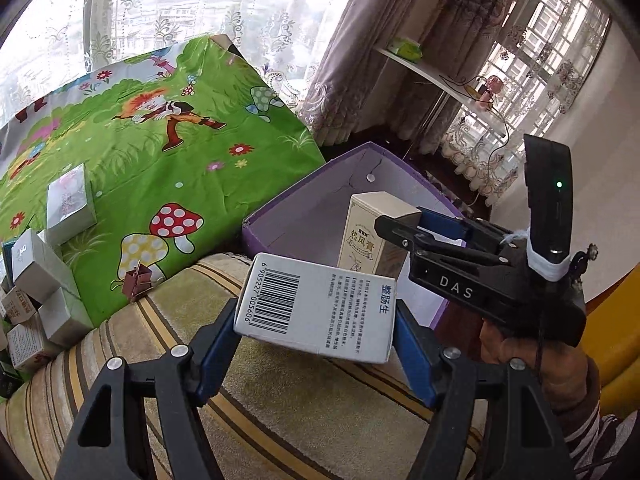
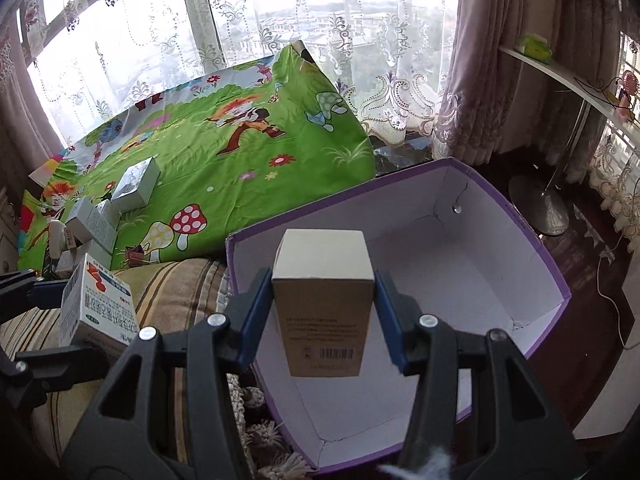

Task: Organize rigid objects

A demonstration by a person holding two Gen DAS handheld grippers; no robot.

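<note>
My left gripper (image 1: 316, 320) is shut on a white medicine box with a barcode (image 1: 320, 308), held above the striped cushion beside the purple box (image 1: 304, 216). This white box also shows in the right wrist view (image 2: 96, 304). My right gripper (image 2: 322, 308) is shut on a tan carton (image 2: 324, 300), held upright over the open purple box (image 2: 480, 240), whose white inside looks bare. In the left wrist view the right gripper (image 1: 404, 224) holds that carton (image 1: 372, 232) inside the purple box's opening.
A green cartoon cloth (image 1: 160, 140) covers the surface at the back, with several small boxes (image 1: 40, 280) piled at its left and one silver box (image 1: 68, 204) apart. A striped cushion (image 1: 280, 400) lies below. Curtains, a shelf (image 1: 440, 76) and a lamp stand (image 2: 548, 208) are at the right.
</note>
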